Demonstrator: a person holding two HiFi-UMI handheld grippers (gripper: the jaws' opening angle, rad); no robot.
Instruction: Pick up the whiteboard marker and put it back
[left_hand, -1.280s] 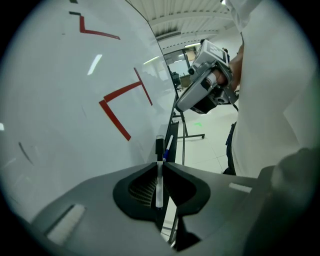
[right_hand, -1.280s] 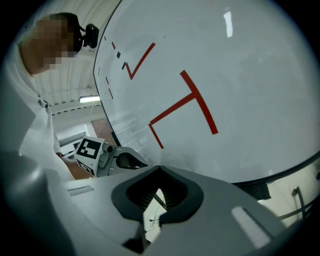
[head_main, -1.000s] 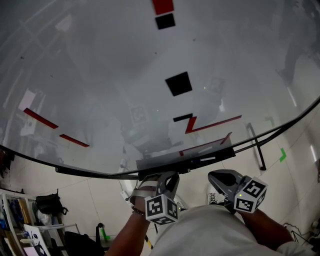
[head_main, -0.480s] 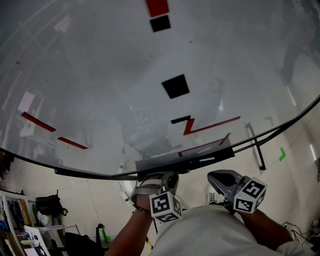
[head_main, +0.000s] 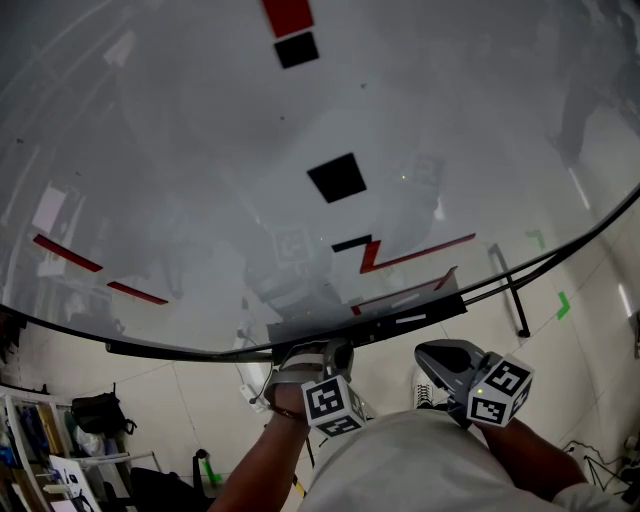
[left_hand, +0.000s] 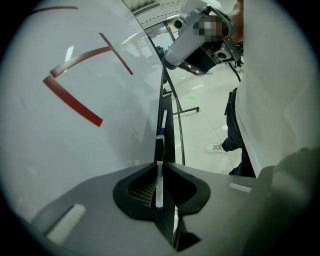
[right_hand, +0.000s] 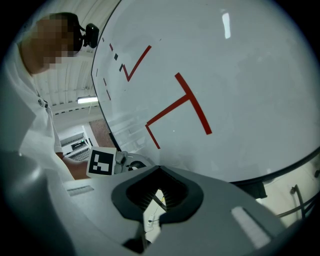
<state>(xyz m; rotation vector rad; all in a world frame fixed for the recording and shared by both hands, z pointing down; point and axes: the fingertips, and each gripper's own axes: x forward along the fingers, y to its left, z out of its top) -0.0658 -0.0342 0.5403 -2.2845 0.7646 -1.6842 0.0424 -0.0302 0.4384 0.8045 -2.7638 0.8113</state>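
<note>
The whiteboard marker (left_hand: 163, 119) is thin and white with a blue band. It lies along the dark tray (left_hand: 170, 140) at the whiteboard's lower edge. My left gripper (left_hand: 160, 162) is shut on its near end, and a white strip of it shows between the jaws. In the head view the marker's far white end (head_main: 411, 320) rests on the tray (head_main: 452, 303), just right of the left gripper (head_main: 335, 352). The right gripper (head_main: 428, 352) hangs below the tray, apart from the marker. It is shut with nothing in it (right_hand: 159, 168), and only floor shows behind the jaws.
The whiteboard (head_main: 200, 150) carries red lines (head_main: 415, 250) and black squares (head_main: 336, 177). A black stand leg (head_main: 515, 300) crosses the tiled floor, near green tape (head_main: 565, 306). Bags and shelves (head_main: 95, 410) crowd the lower left. The left gripper's marker cube (right_hand: 102, 162) shows in the right gripper view.
The left gripper has shifted slightly right and up against the tray. The head view has drifted, so the board's marks sit further left. The right gripper has stayed put.
</note>
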